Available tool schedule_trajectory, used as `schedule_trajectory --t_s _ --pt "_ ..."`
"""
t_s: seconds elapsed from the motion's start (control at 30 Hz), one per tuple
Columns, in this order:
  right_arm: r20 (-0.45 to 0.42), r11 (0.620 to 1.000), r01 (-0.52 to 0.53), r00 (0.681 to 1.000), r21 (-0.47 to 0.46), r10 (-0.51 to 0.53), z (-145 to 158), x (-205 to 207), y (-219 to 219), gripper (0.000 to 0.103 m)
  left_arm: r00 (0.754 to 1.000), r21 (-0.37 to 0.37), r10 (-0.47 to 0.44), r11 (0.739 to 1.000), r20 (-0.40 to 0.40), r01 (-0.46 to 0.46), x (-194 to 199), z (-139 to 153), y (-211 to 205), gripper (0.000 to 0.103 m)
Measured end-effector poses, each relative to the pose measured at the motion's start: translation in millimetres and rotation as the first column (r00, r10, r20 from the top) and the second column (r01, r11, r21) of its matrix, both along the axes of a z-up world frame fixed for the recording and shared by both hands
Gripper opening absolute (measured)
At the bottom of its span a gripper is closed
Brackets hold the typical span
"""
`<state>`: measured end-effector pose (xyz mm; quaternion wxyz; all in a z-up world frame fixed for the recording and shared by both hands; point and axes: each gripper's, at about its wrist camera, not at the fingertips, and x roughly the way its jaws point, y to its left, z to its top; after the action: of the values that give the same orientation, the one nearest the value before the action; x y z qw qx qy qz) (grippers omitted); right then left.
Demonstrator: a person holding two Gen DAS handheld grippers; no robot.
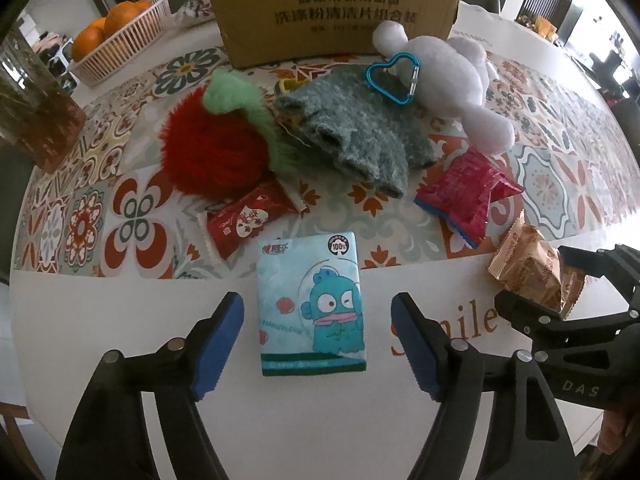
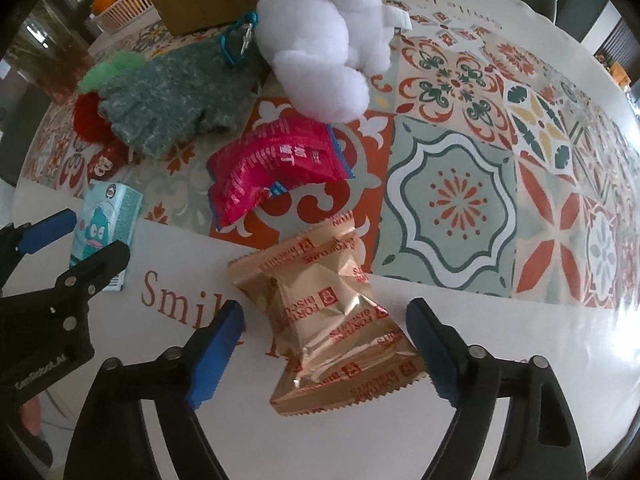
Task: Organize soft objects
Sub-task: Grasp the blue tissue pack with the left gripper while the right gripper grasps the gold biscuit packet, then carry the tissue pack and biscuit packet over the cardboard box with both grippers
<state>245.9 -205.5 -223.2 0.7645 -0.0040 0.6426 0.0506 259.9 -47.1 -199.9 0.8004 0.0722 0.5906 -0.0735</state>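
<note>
Tissue pack (image 1: 313, 304) lies flat on the table (image 1: 120, 320) between the left gripper's (image 1: 318, 346) parted, untouching pads; gold biscuit packet (image 2: 328, 316) likewise sits between the right gripper's (image 2: 326, 354) open pads.

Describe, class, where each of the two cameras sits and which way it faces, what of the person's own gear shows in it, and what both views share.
Left wrist: on the left gripper, looking steeply down along its open blue fingers at the tissue pack between them; the right gripper shows at right.
Right wrist: on the right gripper, looking down at the gold biscuit packet between its open fingers; the left gripper shows at left.
Shared: both packs, the white plush, grey glove, cardboard box.
</note>
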Motion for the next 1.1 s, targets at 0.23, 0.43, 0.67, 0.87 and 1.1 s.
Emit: schedule_trajectory --t_s 0.23,0.43,0.67,0.87,1.1 --pt "0.026 1.0 0.018 1.0 -0.008 -0.018 2.7 2.4 -0.3 0.059 1.0 -0.013 0.006 1.0 -0.019 -0.006 7.9 -10.3 1.7 0.057" --pt "0.038 0.998 0.051 0.998 0.023 -0.051 9.9 -1.8 1.8 0.057 1.0 -0.025 -0.008 1.0 -0.006 0.008 6.3 -11.3 4.9 0.051" --pt "0.074 0.996 0.08 0.994 0.049 -0.084 20.7 -16.9 9.6 0.057 0.999 -0.073 -0.035 0.997 0.008 0.036 -6.9 -5.7 8.6 0.051" --pt "0.118 0.99 0.11 0.986 0.083 -0.12 39.8 -30.7 12.1 0.057 0.997 -0.12 -0.056 0.991 0.047 0.061 -18.5 10.9 14.1 0.051" --pt "0.208 0.99 0.107 0.97 0.095 -0.125 73.2 -40.6 16.5 0.057 0.993 -0.157 -0.064 0.984 0.102 0.08 -29.3 36.4 20.8 0.051"
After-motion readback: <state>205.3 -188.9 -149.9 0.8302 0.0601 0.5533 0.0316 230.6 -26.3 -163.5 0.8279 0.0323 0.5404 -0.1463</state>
